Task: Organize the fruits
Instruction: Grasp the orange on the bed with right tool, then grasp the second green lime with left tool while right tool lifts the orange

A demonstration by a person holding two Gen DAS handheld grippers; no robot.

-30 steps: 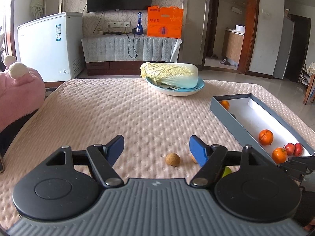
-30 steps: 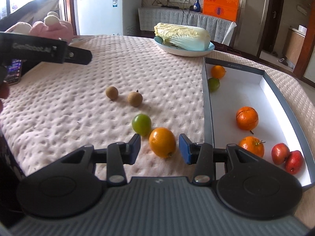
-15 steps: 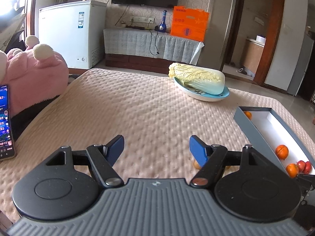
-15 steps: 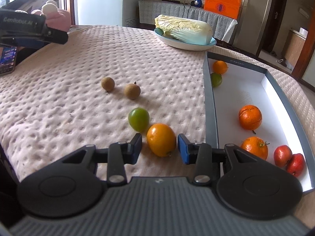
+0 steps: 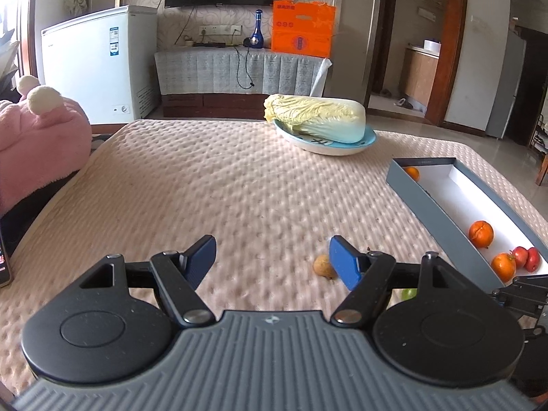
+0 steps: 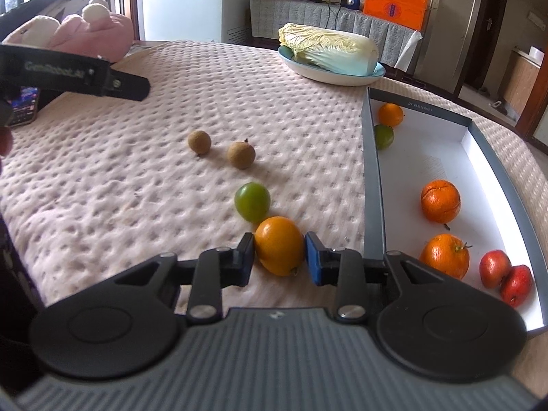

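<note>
The smooth orange sits on the pink quilted cloth, just off the near long wall of the grey box — and the right gripper has it between its blue pads. Those jaws have just been closing, and both pads now sit right against the fruit's sides, the fruit still resting on the cloth. Touching it on the far side, a green fruit. Further out toward the middle of the table, two brown round fruits lie near each other, apart.

Inside the box, on its white floor: a ribbed orange mid-way along, another orange with a stalk nearer the camera, and two red fruits touching each other at the near end. At the far end, an orange and a green fruit sit against the near long wall.

Over on the left — the left gripper hangs above bare cloth with its jaws spread wide, nothing between them; one brown fruit peeks out just behind its right pad.

Past the box's far end, by the table's far edge, a napa cabbage lies on a blue-rimmed plate. At the left edge, a pink plush
</note>
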